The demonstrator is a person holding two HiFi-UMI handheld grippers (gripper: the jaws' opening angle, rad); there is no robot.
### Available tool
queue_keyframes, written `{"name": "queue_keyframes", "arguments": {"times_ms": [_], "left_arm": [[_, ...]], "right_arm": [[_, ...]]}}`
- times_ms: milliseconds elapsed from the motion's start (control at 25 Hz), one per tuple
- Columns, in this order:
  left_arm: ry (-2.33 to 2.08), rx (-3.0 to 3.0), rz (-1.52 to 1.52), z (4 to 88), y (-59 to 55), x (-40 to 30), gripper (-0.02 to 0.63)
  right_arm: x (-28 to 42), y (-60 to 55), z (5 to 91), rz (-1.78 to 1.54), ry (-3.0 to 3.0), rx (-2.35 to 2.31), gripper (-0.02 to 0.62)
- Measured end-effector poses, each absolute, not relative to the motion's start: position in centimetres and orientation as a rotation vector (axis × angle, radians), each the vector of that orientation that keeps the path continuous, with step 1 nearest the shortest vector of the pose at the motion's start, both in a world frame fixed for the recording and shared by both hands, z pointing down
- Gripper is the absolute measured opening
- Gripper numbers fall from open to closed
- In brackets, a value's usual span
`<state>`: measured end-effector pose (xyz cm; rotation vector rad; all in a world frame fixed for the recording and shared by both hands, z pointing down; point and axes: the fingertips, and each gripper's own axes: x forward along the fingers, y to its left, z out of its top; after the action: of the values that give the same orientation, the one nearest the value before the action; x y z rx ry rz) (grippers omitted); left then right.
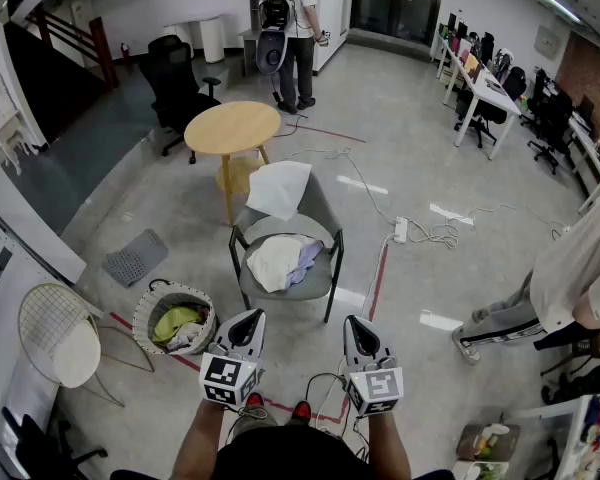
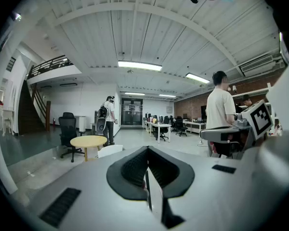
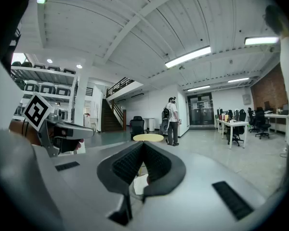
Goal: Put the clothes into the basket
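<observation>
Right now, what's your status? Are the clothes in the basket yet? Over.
Jaws shut and empty: left gripper, right gripper. Loose clothes heaped on chair; yellow-green cloth already in basket. Nothing blocking the chair.

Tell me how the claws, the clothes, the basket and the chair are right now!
Left claw: shut, empty.
Right claw: shut, empty.
Basket: upright on the floor, some cloth inside.
Chair: standing upright.
Clothes: heaped on the chair seat, outside the basket.
</observation>
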<state>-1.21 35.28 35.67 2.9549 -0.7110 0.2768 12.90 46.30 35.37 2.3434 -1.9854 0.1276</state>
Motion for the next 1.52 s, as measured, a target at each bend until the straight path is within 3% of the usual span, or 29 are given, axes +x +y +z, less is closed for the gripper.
{"name": "queue_keyframes", "arguments": {"times_ms": [880, 1520], "left_arm": [[-0.659, 2.948, 0.347, 36.2, 36.0, 2.4, 0.006], [-0.561, 2.942, 0.351, 38.6, 22.2, 11.1, 0.008]], "right_arm": [[15.6, 46.3, 37.2, 0.227, -2.012, 2.368, 0.028], [23.0, 33.0, 38.0, 0.250, -1.945, 2.369, 0.028]]}}
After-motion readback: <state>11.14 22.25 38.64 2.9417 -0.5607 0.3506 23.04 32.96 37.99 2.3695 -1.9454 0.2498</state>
